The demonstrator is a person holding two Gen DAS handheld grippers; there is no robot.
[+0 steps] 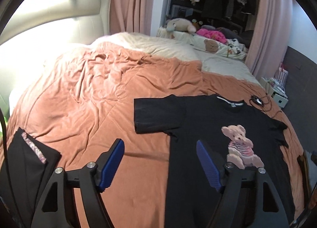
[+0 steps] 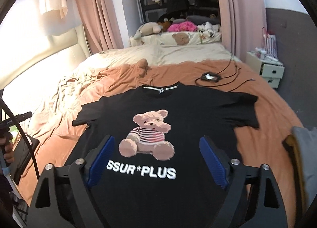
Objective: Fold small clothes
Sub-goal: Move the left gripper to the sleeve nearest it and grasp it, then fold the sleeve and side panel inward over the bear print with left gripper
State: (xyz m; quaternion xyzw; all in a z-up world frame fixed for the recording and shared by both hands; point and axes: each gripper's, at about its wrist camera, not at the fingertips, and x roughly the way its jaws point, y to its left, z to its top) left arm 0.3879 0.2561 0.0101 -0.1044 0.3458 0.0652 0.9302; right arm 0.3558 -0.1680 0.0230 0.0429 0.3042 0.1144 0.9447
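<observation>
A black T-shirt (image 2: 178,109) with a teddy bear print and white lettering lies flat, face up, on the orange bedcover (image 1: 89,99), collar pointing away. It also shows in the left wrist view (image 1: 218,120), with its left sleeve spread out. My left gripper (image 1: 159,148) is open and empty, above the shirt's left edge and the bedcover. My right gripper (image 2: 156,144) is open and empty, above the shirt's lower middle, over the bear print.
A folded dark garment (image 1: 27,160) lies at the left on the bed. A black cable with a small device (image 2: 210,77) lies beyond the collar. Grey and yellow cloth (image 2: 303,158) sits at the right. Plush toys and pillows (image 2: 178,29) are at the far end; a white nightstand (image 2: 271,71) stands right.
</observation>
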